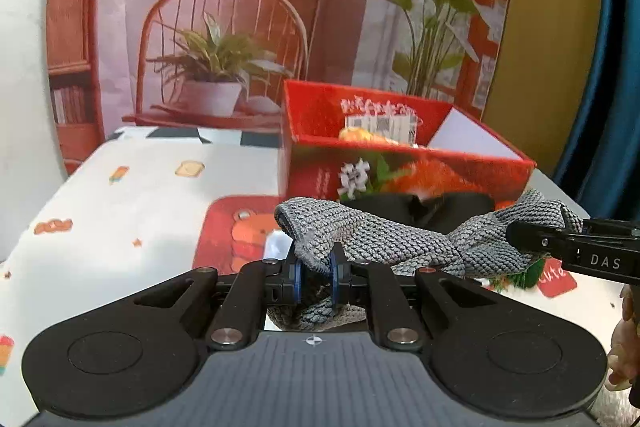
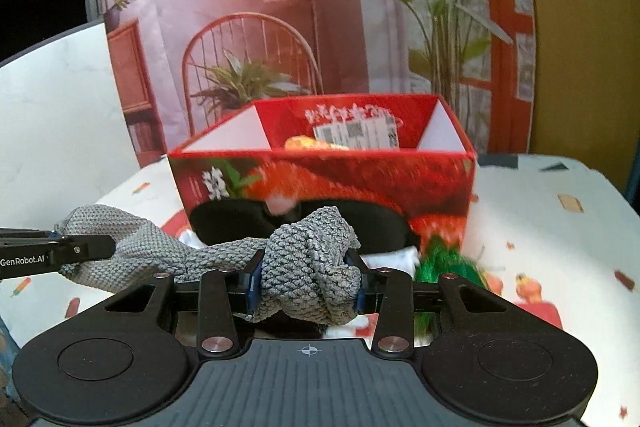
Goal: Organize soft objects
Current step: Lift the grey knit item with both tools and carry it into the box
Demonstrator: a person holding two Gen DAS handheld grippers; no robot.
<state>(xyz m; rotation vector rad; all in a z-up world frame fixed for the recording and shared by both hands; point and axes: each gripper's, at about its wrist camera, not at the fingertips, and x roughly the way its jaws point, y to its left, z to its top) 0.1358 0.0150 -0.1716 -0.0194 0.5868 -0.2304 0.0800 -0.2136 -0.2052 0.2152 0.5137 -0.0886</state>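
A grey knitted cloth (image 1: 384,239) hangs stretched between both grippers, lifted above the table. My left gripper (image 1: 317,269) is shut on one end of it, the blue pads pinching a thin fold. My right gripper (image 2: 307,277) is shut on a thick bunch of the same grey cloth (image 2: 312,267) at the other end. Each view shows the other gripper from the side, at the right edge of the left wrist view and the left edge of the right wrist view. Behind the cloth stands an open red box (image 1: 400,167) (image 2: 320,179) with an orange-yellow item and a labelled packet inside.
The table wears a white cloth (image 1: 120,211) printed with small cartoons and a red bear patch. A black soft item (image 2: 232,223), something white and a green fuzzy item (image 2: 444,263) lie in front of the box. A printed room backdrop (image 1: 240,7) stands behind. A hand shows at the right edge (image 1: 624,347).
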